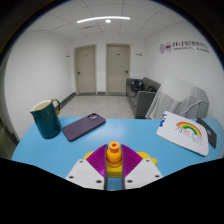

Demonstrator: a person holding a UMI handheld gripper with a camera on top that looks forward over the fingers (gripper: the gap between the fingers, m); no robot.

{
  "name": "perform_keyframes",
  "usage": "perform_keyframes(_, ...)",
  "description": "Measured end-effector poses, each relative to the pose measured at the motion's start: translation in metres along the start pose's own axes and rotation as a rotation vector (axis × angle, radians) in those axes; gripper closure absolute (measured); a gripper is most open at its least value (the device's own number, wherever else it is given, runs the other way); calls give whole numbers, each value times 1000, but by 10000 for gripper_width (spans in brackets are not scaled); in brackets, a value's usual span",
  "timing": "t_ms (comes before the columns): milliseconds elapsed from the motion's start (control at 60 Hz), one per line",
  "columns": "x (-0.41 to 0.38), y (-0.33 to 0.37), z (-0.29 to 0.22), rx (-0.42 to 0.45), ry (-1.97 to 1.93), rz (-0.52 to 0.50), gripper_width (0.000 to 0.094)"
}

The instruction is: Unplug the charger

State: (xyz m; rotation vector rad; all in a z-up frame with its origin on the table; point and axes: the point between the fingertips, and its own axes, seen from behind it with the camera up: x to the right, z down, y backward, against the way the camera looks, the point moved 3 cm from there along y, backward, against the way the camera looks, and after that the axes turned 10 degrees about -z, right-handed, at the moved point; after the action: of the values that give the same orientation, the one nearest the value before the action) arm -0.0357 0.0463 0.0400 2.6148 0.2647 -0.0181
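Fingers first: gripper (114, 172) sits low at 6 o'clock, its two white fingers (85, 172) flanking purple pads (97, 160) on the inner faces. Between them stands a small orange piece with a yellow top, read here as the charger (115, 156). It rises upright, long axis running toward 12 o'clock, away from the camera along the finger line. Pads appear to press it from both sides with no gap showing, so judged clamped on the charger; base of the piece is hidden behind the pads, and what it is plugged into cannot be made out. Relation that matters: charger lies dead centre between the fingertips, not ahead or off to one side, so no sideways correction looks needed. Judgement: grasp is made, the pull is what remains, likely straight along the charger's own axis to avoid levering it in its seat. Surroundings on the blue table (60, 150): dark teal mug (45, 119) at 10 o'clock, well apart; purple phone (84, 125) lying flat at 11 o'clock, beyond the fingers; white card with a rainbow drawing (186, 133) at 2 o'clock. Room behind: two doors (85, 69) at 12 o'clock, pale floor, ceiling light strip.
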Motion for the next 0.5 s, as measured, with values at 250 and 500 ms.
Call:
perform_keyframes(250, -2, -1, -3, 26, 53, 63, 893)
perform_keyframes(500, 40, 90, -146, 255, 86, 133, 894)
